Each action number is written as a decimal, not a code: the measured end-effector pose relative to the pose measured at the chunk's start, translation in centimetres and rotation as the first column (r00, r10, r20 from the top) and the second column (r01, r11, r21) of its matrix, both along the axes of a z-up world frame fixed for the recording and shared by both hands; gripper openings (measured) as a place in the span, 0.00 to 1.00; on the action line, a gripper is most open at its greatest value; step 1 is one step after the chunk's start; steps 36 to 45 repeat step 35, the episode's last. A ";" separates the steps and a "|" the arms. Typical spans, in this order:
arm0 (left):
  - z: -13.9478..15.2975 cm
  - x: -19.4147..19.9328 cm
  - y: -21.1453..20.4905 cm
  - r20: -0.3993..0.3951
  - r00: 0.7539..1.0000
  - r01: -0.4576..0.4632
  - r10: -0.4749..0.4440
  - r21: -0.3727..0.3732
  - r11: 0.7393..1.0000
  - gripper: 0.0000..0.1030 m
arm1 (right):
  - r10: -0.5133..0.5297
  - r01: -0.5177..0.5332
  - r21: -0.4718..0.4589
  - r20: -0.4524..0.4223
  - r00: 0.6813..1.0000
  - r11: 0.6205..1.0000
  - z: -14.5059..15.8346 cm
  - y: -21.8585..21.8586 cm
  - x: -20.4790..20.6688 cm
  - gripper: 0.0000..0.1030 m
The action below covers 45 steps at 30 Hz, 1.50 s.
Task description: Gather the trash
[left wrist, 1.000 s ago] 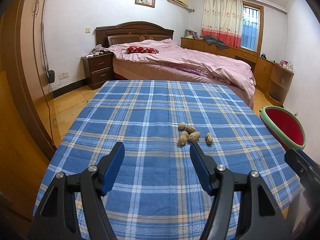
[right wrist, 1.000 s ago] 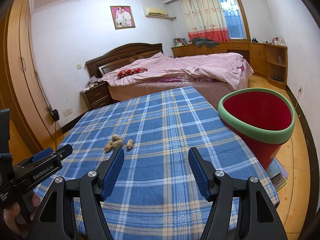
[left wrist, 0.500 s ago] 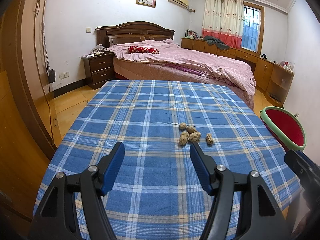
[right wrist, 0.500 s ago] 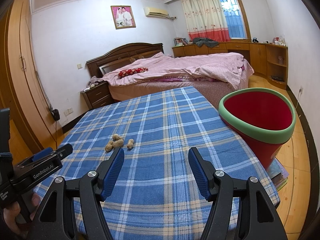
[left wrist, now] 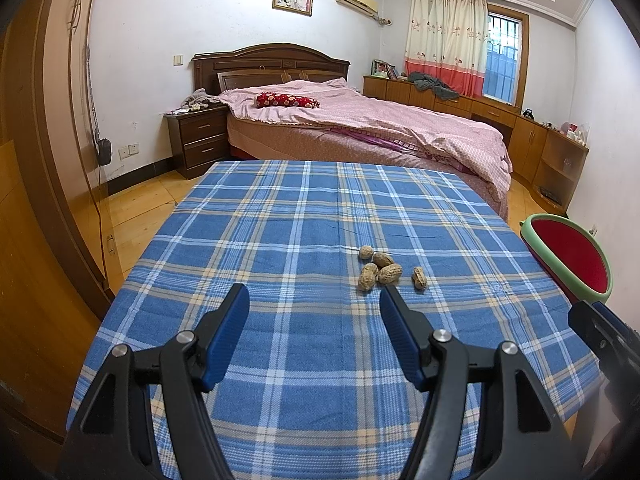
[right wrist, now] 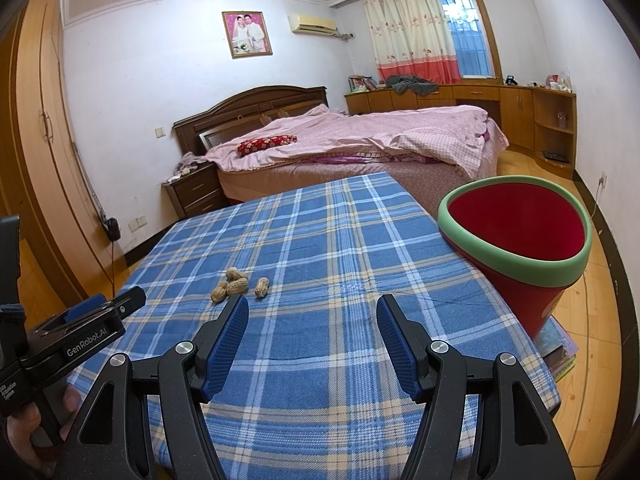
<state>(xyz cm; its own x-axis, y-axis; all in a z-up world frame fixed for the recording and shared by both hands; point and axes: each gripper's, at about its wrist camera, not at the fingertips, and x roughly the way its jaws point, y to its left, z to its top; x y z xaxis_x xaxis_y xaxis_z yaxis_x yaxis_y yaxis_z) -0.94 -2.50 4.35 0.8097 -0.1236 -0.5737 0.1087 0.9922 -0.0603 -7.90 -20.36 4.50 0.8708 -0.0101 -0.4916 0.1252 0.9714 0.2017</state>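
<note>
Several peanut shells (left wrist: pixel 380 268) lie in a small heap on the blue plaid tablecloth (left wrist: pixel 280 240); they also show in the right wrist view (right wrist: pixel 236 282). A red bin with a green rim (right wrist: pixel 520 248) stands beside the table's right edge, also seen in the left wrist view (left wrist: pixel 568 260). My left gripper (left wrist: pixel 314 300) is open and empty, just short of the shells. My right gripper (right wrist: pixel 312 304) is open and empty, to the right of the shells and left of the bin.
A bed with a pink cover (left wrist: pixel 360 120) stands beyond the table, with a nightstand (left wrist: pixel 198 140) at its left. A wooden wardrobe (left wrist: pixel 40 160) lines the left wall. Books (right wrist: pixel 560 348) lie on the floor under the bin.
</note>
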 end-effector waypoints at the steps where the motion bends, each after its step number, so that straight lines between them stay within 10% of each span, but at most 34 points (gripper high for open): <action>1: 0.0 0.0 0.0 -0.001 1.000 0.000 0.000 0.000 1.000 0.65 | 0.000 0.000 0.000 0.000 1.000 1.000 0.0 0.0 0.0 0.66; 45: 0.1 0.1 0.2 -0.002 1.000 -0.001 0.001 0.001 1.000 0.65 | 0.000 0.000 0.001 0.000 1.000 1.000 0.0 0.0 0.0 0.66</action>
